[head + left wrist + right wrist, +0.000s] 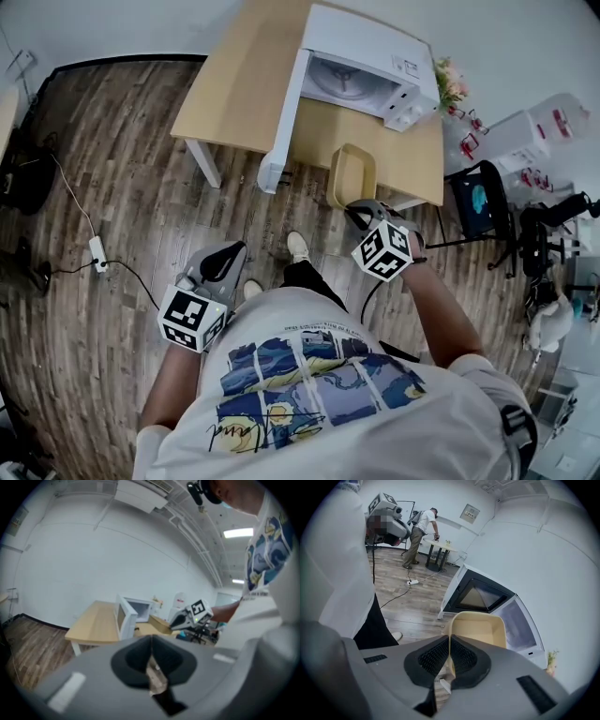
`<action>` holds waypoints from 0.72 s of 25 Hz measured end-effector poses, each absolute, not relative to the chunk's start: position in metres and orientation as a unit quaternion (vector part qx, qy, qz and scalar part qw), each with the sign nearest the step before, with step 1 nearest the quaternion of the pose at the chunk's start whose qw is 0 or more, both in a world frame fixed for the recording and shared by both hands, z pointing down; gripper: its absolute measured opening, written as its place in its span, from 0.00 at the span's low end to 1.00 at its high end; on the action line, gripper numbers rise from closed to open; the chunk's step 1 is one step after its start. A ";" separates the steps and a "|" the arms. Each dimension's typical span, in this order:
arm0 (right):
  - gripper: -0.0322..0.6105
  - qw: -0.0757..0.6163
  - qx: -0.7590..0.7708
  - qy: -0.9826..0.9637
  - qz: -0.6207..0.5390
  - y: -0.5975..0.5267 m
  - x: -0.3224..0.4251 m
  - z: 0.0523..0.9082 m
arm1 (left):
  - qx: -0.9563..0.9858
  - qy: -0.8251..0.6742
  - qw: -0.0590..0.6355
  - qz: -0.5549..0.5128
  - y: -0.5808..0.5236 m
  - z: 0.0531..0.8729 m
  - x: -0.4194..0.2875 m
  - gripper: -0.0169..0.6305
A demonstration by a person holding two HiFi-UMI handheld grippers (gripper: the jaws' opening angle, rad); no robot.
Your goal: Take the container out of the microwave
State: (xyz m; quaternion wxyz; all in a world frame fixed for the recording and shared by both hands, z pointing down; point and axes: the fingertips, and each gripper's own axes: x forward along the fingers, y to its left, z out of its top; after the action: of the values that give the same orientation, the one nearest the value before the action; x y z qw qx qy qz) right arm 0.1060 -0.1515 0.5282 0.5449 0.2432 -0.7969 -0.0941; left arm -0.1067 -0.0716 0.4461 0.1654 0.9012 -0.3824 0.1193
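While right gripper (449, 644) pinches empty container (480, 630) rim, left gripper (151, 645) fingers (132, 663) closed.

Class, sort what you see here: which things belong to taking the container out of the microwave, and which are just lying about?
Job in hand: container; right gripper, shut on its rim; microwave; door, open.

Lying about: flowers; chair; cable on the floor; left gripper, shut and empty.
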 end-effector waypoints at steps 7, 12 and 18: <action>0.07 0.538 0.247 -0.801 -0.090 -0.116 0.094 0.508 | 0.907 -0.367 0.170 0.120 -0.057 0.451 -0.107 0.05; 0.07 0.536 0.245 -0.803 -0.088 -0.098 0.086 0.502 | 0.909 -0.362 0.166 0.123 -0.050 0.450 -0.112 0.05; 0.07 0.532 0.244 -0.806 -0.088 -0.088 0.079 0.499 | 0.908 -0.363 0.167 0.127 -0.043 0.453 -0.119 0.05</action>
State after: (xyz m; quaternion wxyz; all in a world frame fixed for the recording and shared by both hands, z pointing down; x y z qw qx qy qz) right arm 0.0791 -0.0882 0.4993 0.5324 0.2436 -0.8058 -0.0882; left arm -0.1185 -0.0429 0.4529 0.1665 0.9079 -0.3633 0.1267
